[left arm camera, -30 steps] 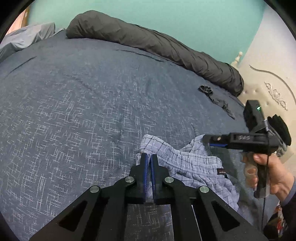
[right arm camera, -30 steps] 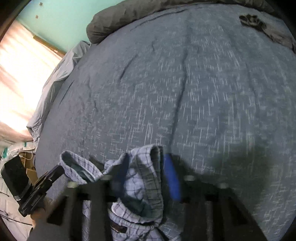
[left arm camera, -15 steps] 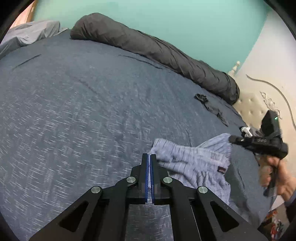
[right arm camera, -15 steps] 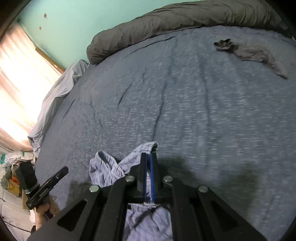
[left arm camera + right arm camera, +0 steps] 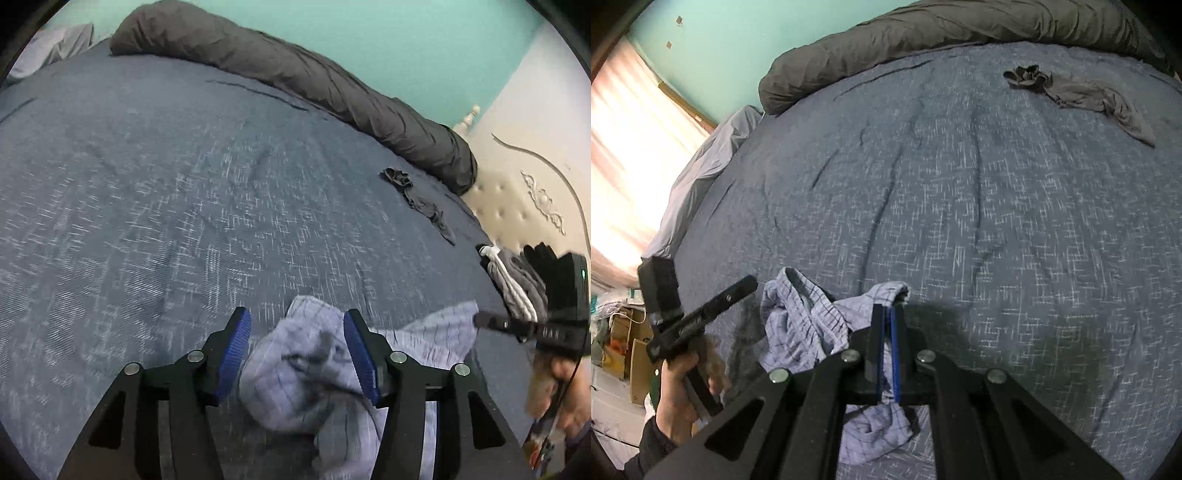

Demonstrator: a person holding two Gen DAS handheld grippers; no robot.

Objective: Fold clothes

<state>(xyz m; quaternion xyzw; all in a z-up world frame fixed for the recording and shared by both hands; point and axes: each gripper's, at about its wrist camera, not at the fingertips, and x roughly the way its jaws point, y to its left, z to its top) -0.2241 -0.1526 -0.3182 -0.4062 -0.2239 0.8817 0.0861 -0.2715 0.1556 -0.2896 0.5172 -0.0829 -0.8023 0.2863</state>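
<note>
Light-blue plaid shorts (image 5: 303,373) lie crumpled on the dark blue bedspread (image 5: 184,203) near its front edge. My left gripper (image 5: 297,317) hovers over one bunched end; its jaws are opening and the cloth sits loose between the blue pads (image 5: 236,350). My right gripper (image 5: 885,308) is shut on the shorts' (image 5: 801,321) waistband hem and holds that end a little off the bed. In the left wrist view the right gripper (image 5: 480,319) shows at the right edge, pinching the other corner. A hand (image 5: 679,391) holds the left gripper (image 5: 750,284) in the right wrist view.
A rolled dark grey duvet (image 5: 295,74) lies along the far edge of the bed. A small dark garment (image 5: 1082,92) lies at the far right. A pile of clothes with a white drawstring (image 5: 517,284) sits by the cream headboard (image 5: 535,192). Boxes (image 5: 624,332) stand on the floor below the curtained window (image 5: 628,147).
The left gripper's jaws, shut on the shorts' corner before, have opened and the cloth has slumped between them. The right gripper closed on the waistband and lifted it slightly.
</note>
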